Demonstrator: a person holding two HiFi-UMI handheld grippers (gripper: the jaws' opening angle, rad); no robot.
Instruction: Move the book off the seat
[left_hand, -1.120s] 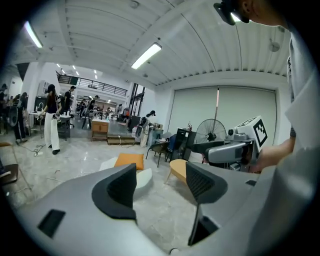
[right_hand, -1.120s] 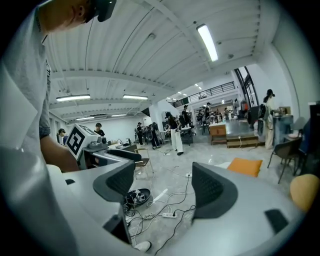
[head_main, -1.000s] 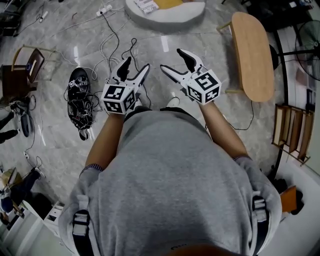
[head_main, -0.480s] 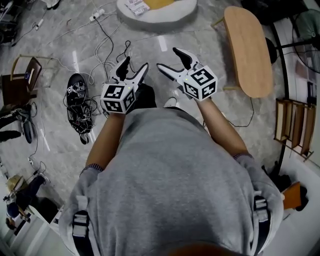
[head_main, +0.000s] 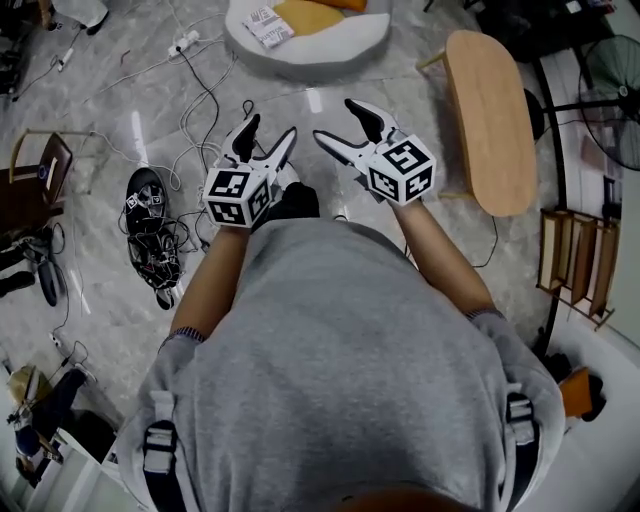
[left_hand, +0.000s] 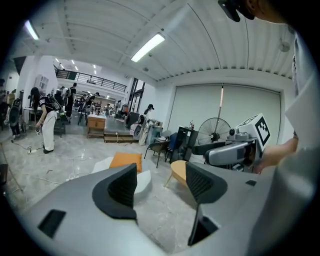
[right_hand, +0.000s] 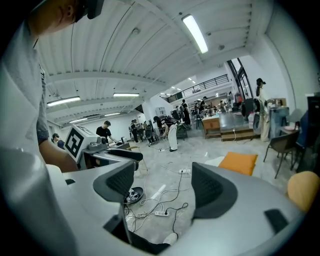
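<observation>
The book (head_main: 268, 27), with a printed grey-white cover, lies on the left part of a round white seat (head_main: 340, 48) at the top of the head view, beside an orange cushion (head_main: 308, 16). My left gripper (head_main: 271, 130) and right gripper (head_main: 340, 122) are held side by side in front of the person's chest, well short of the seat. Both stand open with nothing between their fingers. The left gripper view shows the orange cushion (left_hand: 125, 161) beyond its open jaws. The cushion (right_hand: 239, 162) also shows in the right gripper view; the book does not show in either.
A long wooden bench (head_main: 487, 115) stands right of the seat. Cables and a power strip (head_main: 183, 45) trail over the marble floor to the left, near a black round object wrapped in wires (head_main: 147, 215). A chair (head_main: 40, 175) is far left, a fan (head_main: 612, 100) far right.
The person has walked toward the seat: seat, cushion and book have slid further into view at the top. Both grippers stay open and keep their place before the chest.
</observation>
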